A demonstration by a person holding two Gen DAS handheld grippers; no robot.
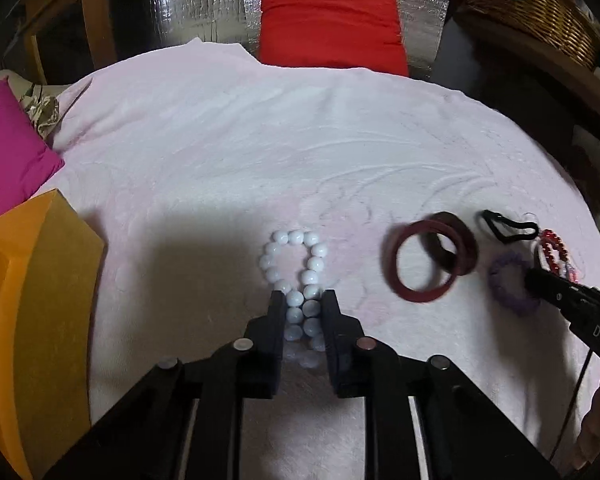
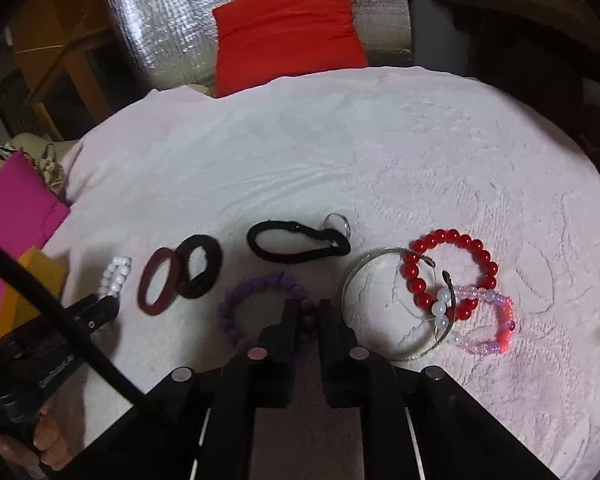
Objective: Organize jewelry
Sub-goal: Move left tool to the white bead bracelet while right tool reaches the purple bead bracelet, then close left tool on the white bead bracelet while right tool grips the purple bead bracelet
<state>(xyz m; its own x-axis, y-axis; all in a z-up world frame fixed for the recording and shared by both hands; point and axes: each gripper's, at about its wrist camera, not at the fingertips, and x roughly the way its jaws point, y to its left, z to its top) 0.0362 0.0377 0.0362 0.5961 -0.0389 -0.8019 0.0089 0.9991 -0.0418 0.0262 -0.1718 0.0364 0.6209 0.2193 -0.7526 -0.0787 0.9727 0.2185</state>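
My left gripper [image 1: 302, 298] is shut on a white bead bracelet [image 1: 296, 256] that lies on the pink cloth [image 1: 220, 140]; it also shows in the right wrist view [image 2: 116, 276]. My right gripper [image 2: 308, 306] is shut on a purple bead bracelet [image 2: 256, 288], also seen in the left wrist view [image 1: 504, 268]. Two dark red bangles [image 1: 428, 260] lean together between the grippers. A black hair tie [image 2: 296, 240], a red bead bracelet [image 2: 452, 268], a silver bangle [image 2: 380, 300] and a pink bead bracelet [image 2: 496, 324] lie to the right.
An orange box [image 1: 32, 300] stands at the cloth's left edge, a magenta cushion [image 1: 8, 152] behind it. A red cushion [image 1: 332, 20] lies beyond the far edge. A wicker basket [image 1: 540, 12] stands at the back right.
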